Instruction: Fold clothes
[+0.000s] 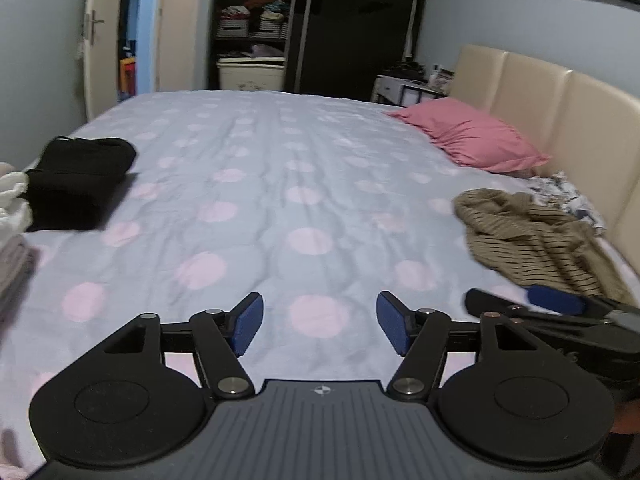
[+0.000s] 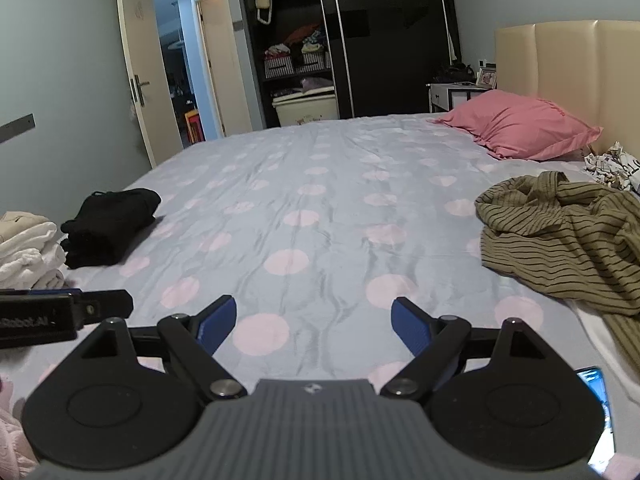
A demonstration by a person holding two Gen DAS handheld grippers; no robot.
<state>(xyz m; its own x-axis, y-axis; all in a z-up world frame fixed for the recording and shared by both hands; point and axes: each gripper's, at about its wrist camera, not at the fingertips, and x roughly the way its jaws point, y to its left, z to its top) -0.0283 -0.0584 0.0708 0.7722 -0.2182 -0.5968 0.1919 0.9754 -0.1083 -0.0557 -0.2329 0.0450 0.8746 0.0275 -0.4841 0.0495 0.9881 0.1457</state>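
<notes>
A crumpled olive garment with dark stripes (image 1: pixel 532 240) (image 2: pixel 568 240) lies unfolded on the right side of the bed. At the left edge rests a folded black garment (image 1: pixel 80 180) (image 2: pixel 108 228), with a stack of folded white clothes (image 2: pixel 28 248) (image 1: pixel 12 200) beside it. My left gripper (image 1: pixel 320 324) hovers over the bedspread, open, nothing between its blue pads. My right gripper (image 2: pixel 312 326) is also open and empty over the bedspread. The right gripper's finger (image 1: pixel 556 300) shows at the right of the left wrist view, near the striped garment. The left gripper's body (image 2: pixel 60 316) appears at the left of the right wrist view.
The bed (image 1: pixel 280 184) has a pale blue cover with pink dots. A pink pillow (image 1: pixel 472 136) (image 2: pixel 524 128) and a patterned white cloth (image 2: pixel 612 168) lie by the cream headboard (image 1: pixel 560 96). A dark wardrobe (image 2: pixel 360 32), a nightstand (image 2: pixel 456 94) and an open door (image 2: pixel 140 68) stand beyond.
</notes>
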